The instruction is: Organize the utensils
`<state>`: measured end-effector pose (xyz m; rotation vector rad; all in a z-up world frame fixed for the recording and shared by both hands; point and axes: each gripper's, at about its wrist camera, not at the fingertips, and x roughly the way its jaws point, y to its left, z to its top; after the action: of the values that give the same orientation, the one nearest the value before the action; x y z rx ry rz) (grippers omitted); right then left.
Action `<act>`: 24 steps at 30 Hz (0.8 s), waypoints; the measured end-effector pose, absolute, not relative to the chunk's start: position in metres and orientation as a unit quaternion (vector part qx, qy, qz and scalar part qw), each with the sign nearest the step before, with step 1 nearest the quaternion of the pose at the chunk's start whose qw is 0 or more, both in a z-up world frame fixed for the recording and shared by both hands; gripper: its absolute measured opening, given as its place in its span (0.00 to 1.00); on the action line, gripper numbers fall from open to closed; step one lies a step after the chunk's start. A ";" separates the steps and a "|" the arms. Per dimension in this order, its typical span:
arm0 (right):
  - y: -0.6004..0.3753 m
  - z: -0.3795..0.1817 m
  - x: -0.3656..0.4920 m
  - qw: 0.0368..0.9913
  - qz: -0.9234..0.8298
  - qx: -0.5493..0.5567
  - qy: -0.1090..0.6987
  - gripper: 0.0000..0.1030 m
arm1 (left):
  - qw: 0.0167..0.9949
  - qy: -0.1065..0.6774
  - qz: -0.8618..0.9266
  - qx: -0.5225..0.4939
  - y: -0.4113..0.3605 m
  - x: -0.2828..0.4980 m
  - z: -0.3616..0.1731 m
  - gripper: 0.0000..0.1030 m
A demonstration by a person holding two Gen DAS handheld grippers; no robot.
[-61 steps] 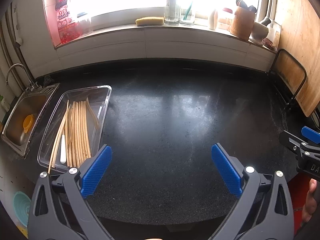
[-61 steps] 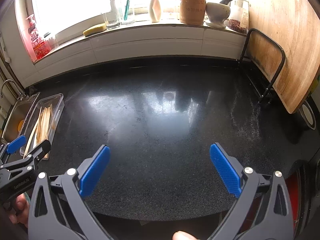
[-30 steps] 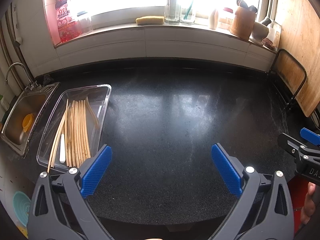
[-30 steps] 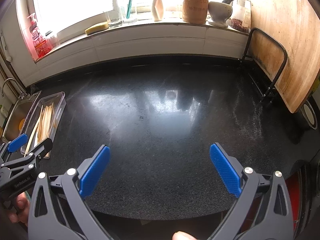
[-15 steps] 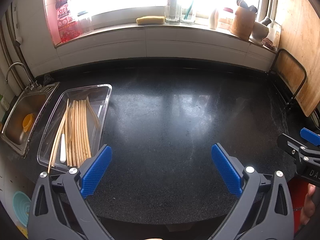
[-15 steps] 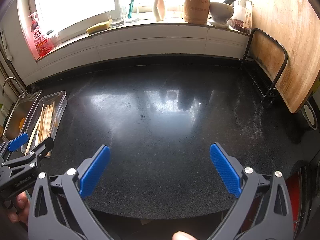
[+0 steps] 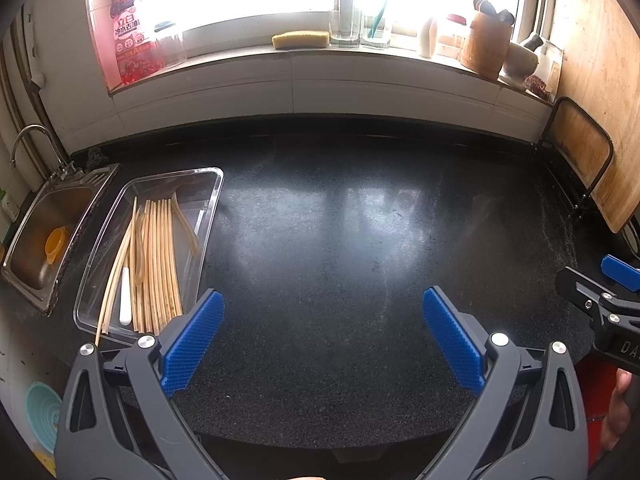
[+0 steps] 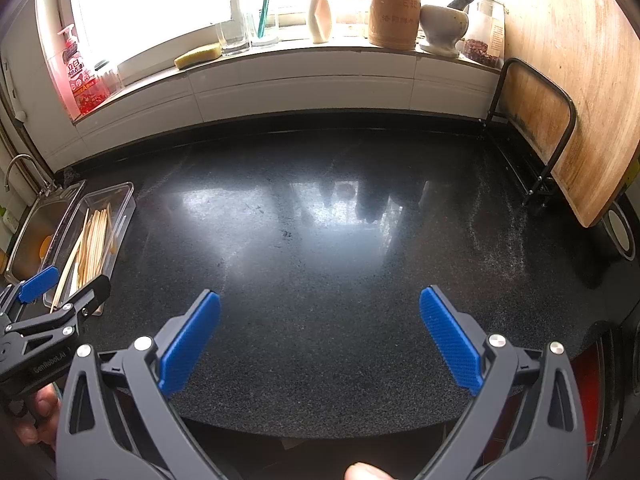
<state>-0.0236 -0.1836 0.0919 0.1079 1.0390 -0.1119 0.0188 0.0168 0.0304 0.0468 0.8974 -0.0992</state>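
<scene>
The black speckled table (image 7: 340, 240) fills both views, glossy with window glare in its middle and bare across nearly its whole width. Its near edge curves along 6 o'clock; its far edge meets a white tiled ledge (image 7: 300, 80) at 12 o'clock under a bright window. At 3 o'clock a big wooden cutting board (image 8: 568, 80) leans in a black wire rack (image 8: 532, 128), closing that side. At 9 o'clock a steel sink (image 7: 44, 236) with a tap is sunk just past the table's left edge.

On the ledge stand a red detergent bottle (image 7: 130, 36), a yellow sponge (image 7: 300, 39), clear glasses, a wooden utensil crock (image 8: 394, 14) and a stone mortar (image 8: 444, 24).

A clear plastic tray (image 7: 200, 236) lies on the table at 9 o'clock, just beside the sink, its long side running toward the near edge. Inside it pale wooden chopsticks (image 7: 158, 264) lie roughly parallel along its length, with a small white utensil (image 7: 125, 296) among them; one stick pokes out over the tray's near rim.

The left gripper (image 7: 322, 334) hovers above the near edge with its blue pads spread wide and nothing between them, the tray at its 10 o'clock. The right gripper (image 8: 318, 334) is likewise spread wide and empty, well apart from the tray, over bare table.
</scene>
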 end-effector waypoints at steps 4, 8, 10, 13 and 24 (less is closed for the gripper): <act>-0.182 0.092 -0.023 0.865 -0.053 0.052 0.497 0.94 | 0.899 0.434 -0.048 0.023 0.017 0.019 0.030 0.94; -0.182 0.092 -0.022 0.865 -0.051 0.052 0.497 0.94 | 0.899 0.434 -0.048 0.022 0.016 0.020 0.030 0.94; -0.182 0.091 -0.023 0.864 -0.052 0.052 0.497 0.94 | 0.899 0.435 -0.048 0.024 0.015 0.020 0.029 0.94; -0.182 0.092 -0.023 0.864 -0.052 0.052 0.498 0.94 | 0.899 0.435 -0.047 0.024 0.014 0.020 0.029 0.94; -0.183 0.089 -0.021 0.863 -0.050 0.053 0.499 0.94 | 0.896 0.439 -0.060 0.022 0.012 0.021 0.028 0.94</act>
<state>-0.0215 -0.1833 0.0887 0.1101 1.0463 -0.1053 0.0213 0.0120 0.0277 0.0453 0.9102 -0.1249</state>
